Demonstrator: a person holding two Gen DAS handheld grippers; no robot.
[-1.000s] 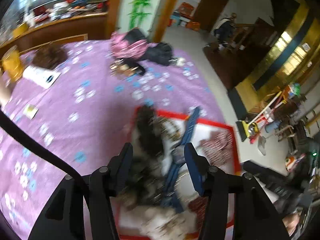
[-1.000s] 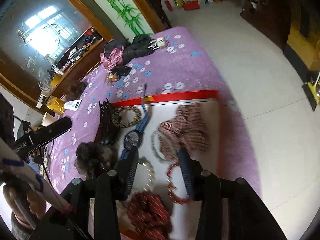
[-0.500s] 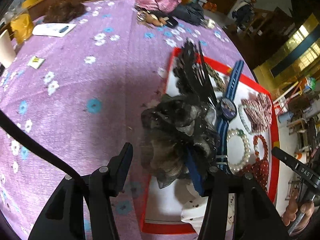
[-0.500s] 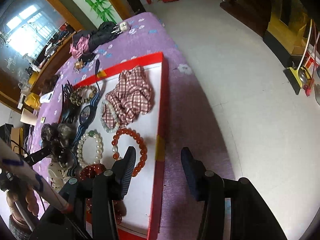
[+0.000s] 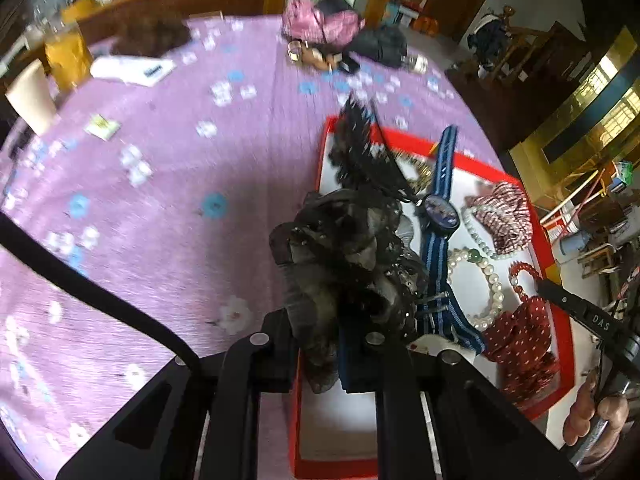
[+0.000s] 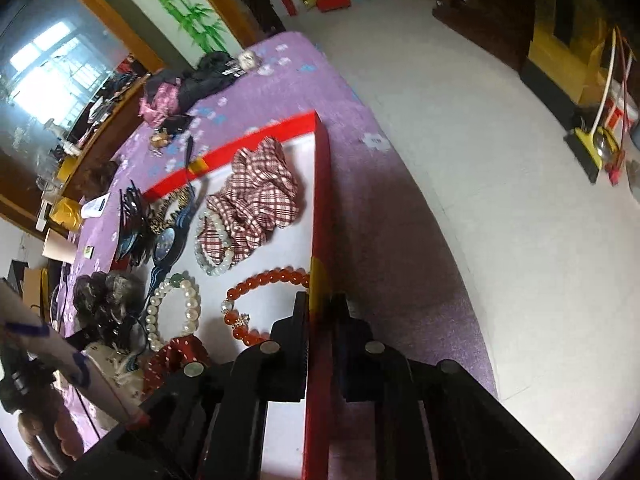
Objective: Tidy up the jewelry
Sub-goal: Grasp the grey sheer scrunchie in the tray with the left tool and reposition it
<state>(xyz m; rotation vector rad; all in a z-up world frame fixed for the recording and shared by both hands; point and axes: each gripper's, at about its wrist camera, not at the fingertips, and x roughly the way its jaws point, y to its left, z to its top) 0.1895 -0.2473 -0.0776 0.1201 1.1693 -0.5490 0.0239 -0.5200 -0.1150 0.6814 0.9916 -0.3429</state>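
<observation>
A red-rimmed white tray (image 5: 400, 142) lies on the purple cloth and holds jewelry. My left gripper (image 5: 328, 344) is shut on a black frilly scrunchie (image 5: 344, 256) at the tray's left edge. Beside it lie a blue watch (image 5: 440, 216), a pearl bracelet (image 5: 492, 280), a plaid scrunchie (image 5: 504, 216) and a red dotted scrunchie (image 5: 524, 340). My right gripper (image 6: 320, 320) is shut on the tray's right rim (image 6: 320, 208). A red bead bracelet (image 6: 256, 300) lies just left of it; the pearl bracelet (image 6: 176, 304) and plaid scrunchie (image 6: 256, 196) show further in.
The purple flowered tablecloth (image 5: 160, 200) carries clothes (image 5: 332, 28), a white paper (image 5: 132, 70) and a yellow bag (image 5: 66, 56) at the far side. The table edge drops to a tiled floor (image 6: 500, 200) right of the tray. A yellow mop (image 6: 592, 144) stands far right.
My left gripper closed on the black scrunchie. My right gripper moved onto the tray's right rim and closed on it.
</observation>
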